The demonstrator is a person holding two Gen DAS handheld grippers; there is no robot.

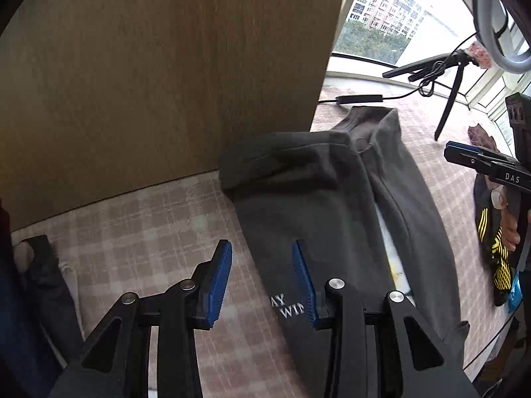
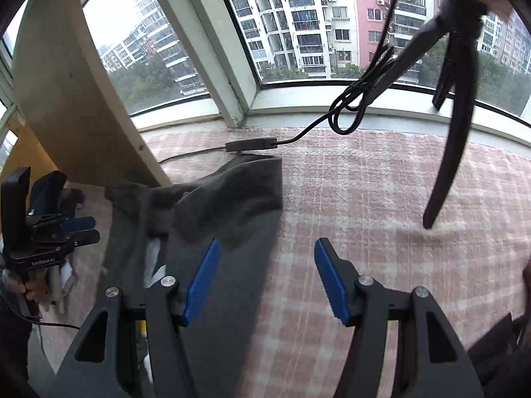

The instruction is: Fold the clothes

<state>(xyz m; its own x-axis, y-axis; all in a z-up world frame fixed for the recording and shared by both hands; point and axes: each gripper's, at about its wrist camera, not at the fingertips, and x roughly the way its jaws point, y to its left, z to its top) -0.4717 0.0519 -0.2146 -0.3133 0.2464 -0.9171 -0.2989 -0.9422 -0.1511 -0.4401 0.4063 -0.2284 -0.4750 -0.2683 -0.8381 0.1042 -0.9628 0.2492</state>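
A dark grey sweatshirt (image 1: 332, 205) lies lengthwise on the pink plaid blanket (image 1: 139, 232), partly folded, with white lettering near its near end. My left gripper (image 1: 262, 265) hovers open over the garment's left edge, nothing between its blue pads. In the right wrist view the same sweatshirt (image 2: 225, 205) lies at the left. My right gripper (image 2: 265, 262) is open above its right edge and the blanket (image 2: 381, 205). The left gripper (image 2: 83, 229) shows at the far left there; the right gripper (image 1: 464, 152) appears at the right edge of the left wrist view.
A wooden panel (image 1: 166, 83) rises on the left of the bed. A tripod (image 2: 454, 93) with a black cable (image 2: 351, 106) stands at the window side. A black and yellow garment (image 1: 494, 248) lies at the right, dark clothes (image 1: 46, 272) at the left.
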